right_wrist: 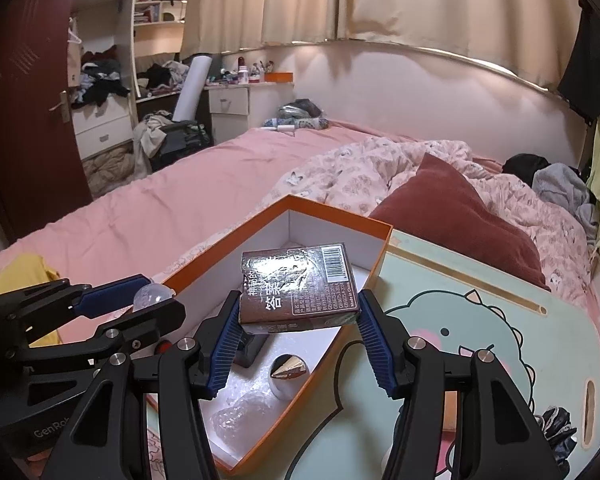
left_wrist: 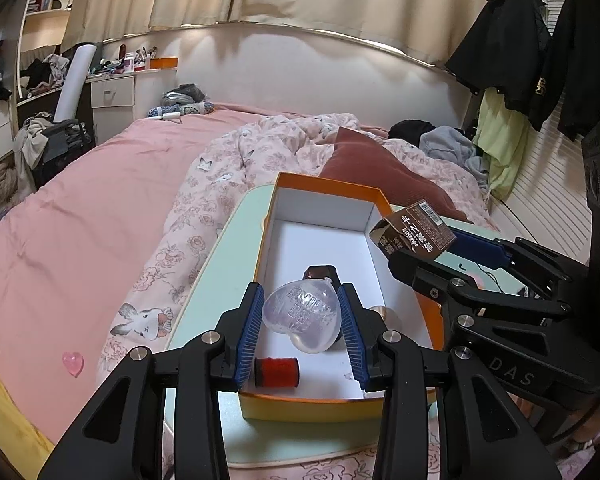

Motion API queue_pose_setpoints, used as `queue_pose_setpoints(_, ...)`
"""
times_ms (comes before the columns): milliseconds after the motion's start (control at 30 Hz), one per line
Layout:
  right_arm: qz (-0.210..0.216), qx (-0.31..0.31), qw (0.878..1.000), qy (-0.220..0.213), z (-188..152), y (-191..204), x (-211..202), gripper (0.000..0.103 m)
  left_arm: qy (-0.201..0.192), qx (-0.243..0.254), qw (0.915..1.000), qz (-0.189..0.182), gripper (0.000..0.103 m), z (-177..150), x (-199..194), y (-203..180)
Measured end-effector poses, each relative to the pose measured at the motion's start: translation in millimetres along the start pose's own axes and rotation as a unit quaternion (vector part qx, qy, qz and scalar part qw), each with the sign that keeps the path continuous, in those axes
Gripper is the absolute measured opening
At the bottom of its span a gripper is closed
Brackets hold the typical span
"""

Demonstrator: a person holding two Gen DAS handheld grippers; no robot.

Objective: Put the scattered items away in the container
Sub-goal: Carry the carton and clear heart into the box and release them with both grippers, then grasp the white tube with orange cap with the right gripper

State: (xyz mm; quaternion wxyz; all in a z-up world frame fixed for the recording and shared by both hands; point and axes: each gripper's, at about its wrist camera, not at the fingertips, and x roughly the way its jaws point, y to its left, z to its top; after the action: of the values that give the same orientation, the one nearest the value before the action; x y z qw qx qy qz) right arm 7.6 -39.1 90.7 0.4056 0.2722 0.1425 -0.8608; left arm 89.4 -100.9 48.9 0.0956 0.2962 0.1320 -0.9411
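An orange box with a white inside (left_wrist: pixel 320 248) (right_wrist: pixel 300 220) sits on a mint lap tray (left_wrist: pixel 228 236) (right_wrist: pixel 480 300) on the bed. My left gripper (left_wrist: pixel 302 320) is shut on a clear heart-shaped case (left_wrist: pixel 302 316) and holds it over the box; it also shows in the right wrist view (right_wrist: pixel 152 296). My right gripper (right_wrist: pixel 296 316) is shut on a brown carton (right_wrist: pixel 300 284) (left_wrist: pixel 416 232) over the box. Inside lie a red spool (left_wrist: pixel 276 372), a dark item (left_wrist: pixel 320 270), a silver cone (right_wrist: pixel 288 368) and a clear wrapper (right_wrist: pixel 240 416).
A pink heart (left_wrist: pixel 73 363) lies on the pink sheet left of the tray. A rumpled floral duvet (left_wrist: pixel 260 152) and a rust pillow (right_wrist: pixel 460 216) lie behind the box. A dark bundle (right_wrist: pixel 556 432) sits at the tray's right edge.
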Motion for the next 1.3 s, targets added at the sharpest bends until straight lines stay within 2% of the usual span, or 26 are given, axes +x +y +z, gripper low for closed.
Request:
queue_pose_setpoints(100, -0.002, 0.010, 1.000, 0.006, -1.0, -4.7, 0.9, 0.059, -0.003, -0.004, 1.0000, 0.000, 0.056, -0.3, -1.7, 0.3)
queue_pose_setpoints(167, -0.005, 0.023, 1.000, 0.009, -1.2, -10.8, 1.7, 0.066, -0.011, -0.007, 0.9999, 0.008, 0.071, 0.0, -4.3, 1.6)
queue_pose_setpoints(233, 0.000, 0.037, 0.999, 0.009, -1.7, -16.7, 1.5, 0.071, -0.019, -0.009, 0.9998, 0.004, 0.076, 0.1, -7.0, 2.1)
queue_pose_setpoints(300, 0.004, 0.045, 0.999, 0.007, -2.5, -19.6, 0.2, 0.074, -0.020, -0.011, 0.9998, -0.001, 0.076, 0.1, -8.1, 1.5)
queue_pose_setpoints(600, -0.002, 0.046, 0.999, 0.003, -3.4, -18.9, -4.3, 0.074, -0.018, -0.009, 0.9998, -0.007, 0.076, -0.9, -9.0, -1.0)
queue_pose_setpoints(800, -0.002, 0.056, 0.998, -0.015, -6.6, -24.9, -20.0, 0.074, -0.023, 0.011, 0.9996, -0.011, 0.076, 0.0, -17.5, -18.5)
queue_pose_setpoints(933, -0.012, 0.081, 0.996, -0.041, -11.2, -46.0, -48.0, 0.074, -0.023, 0.043, 0.9978, -0.044, 0.076, -2.5, -27.9, -48.3)
queue_pose_setpoints(1033, -0.029, 0.120, 0.991, -0.045, -24.6, -74.6, -70.0, 0.074, -0.009, 0.062, 0.9938, -0.092, 0.076, -6.8, -33.6, -73.1)
queue_pose_setpoints(1133, -0.057, 0.149, 0.987, -0.016, -50.0, -101.7, -83.1, 0.074, 0.029, 0.095, 0.9831, -0.154, 0.076, -13.6, -31.8, -102.3)
queue_pose_setpoints(1167, -0.065, 0.151, 0.986, -0.003, -58.5, -108.9, -85.8, 0.074, 0.038, 0.108, 0.9803, -0.161, 0.076, -17.2, -30.4, -112.2)
queue_pose_setpoints(1300, -0.093, 0.159, 0.980, 0.069, -98.3, -132.2, -86.9, 0.074, 0.083, 0.175, 0.9746, -0.112, 0.076, -36.1, -10.1, -145.4)
